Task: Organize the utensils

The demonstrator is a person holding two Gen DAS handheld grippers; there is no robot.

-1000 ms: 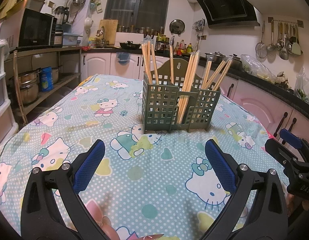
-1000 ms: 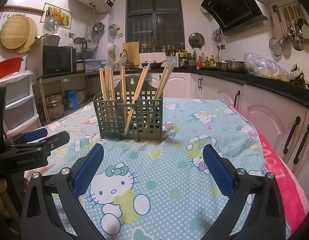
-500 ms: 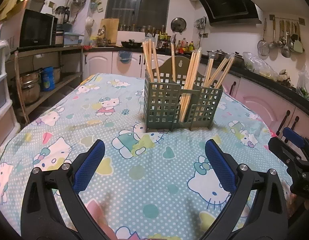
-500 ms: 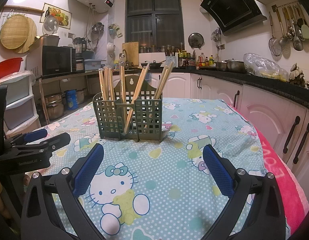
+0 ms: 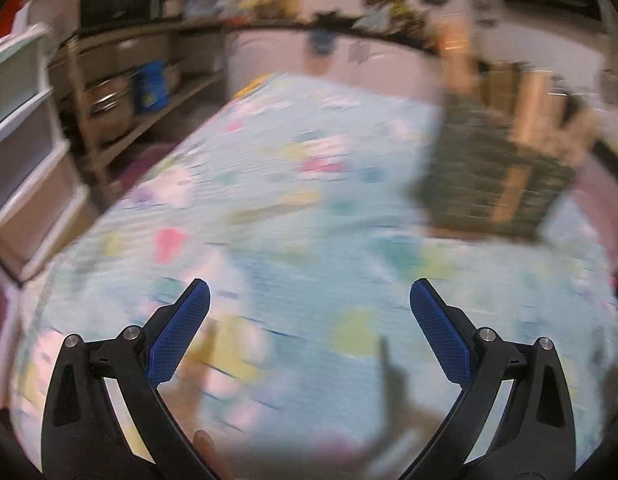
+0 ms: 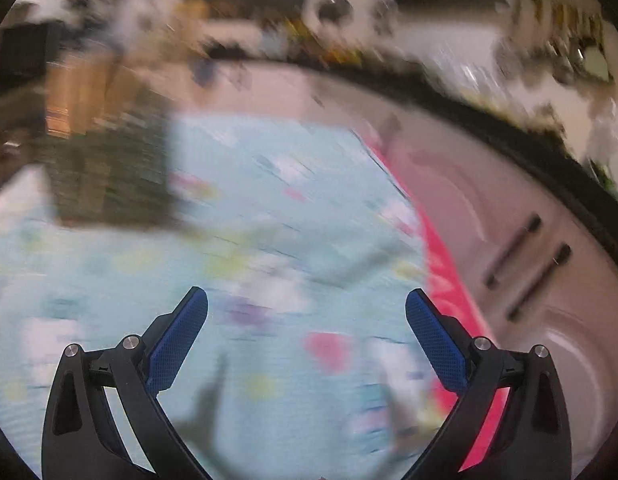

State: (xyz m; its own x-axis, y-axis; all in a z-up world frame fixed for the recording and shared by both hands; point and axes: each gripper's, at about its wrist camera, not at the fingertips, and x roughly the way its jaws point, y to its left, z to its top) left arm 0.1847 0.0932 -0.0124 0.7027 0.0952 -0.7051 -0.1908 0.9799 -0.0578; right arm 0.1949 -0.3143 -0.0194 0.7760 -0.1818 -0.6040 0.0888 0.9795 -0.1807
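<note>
Both views are heavily motion-blurred. The green grid utensil holder (image 5: 497,184) with wooden chopsticks (image 5: 537,108) standing in it sits on the cartoon-print tablecloth (image 5: 309,208), at the right of the left wrist view. It also shows at the left of the right wrist view (image 6: 109,168). My left gripper (image 5: 309,300) is open and empty above the cloth. My right gripper (image 6: 307,300) is open and empty above the cloth near the table's right edge.
Shelves with pots and a blue container (image 5: 151,88) stand left of the table. White drawers (image 5: 21,120) are at the far left. Pink cabinet doors with dark handles (image 6: 521,252) run along the right, under a dark counter.
Both grippers have swung apart and tilted down fast: the left view turned left, the right view turned right. The holder slid toward the edge of each view. Both stay open.
</note>
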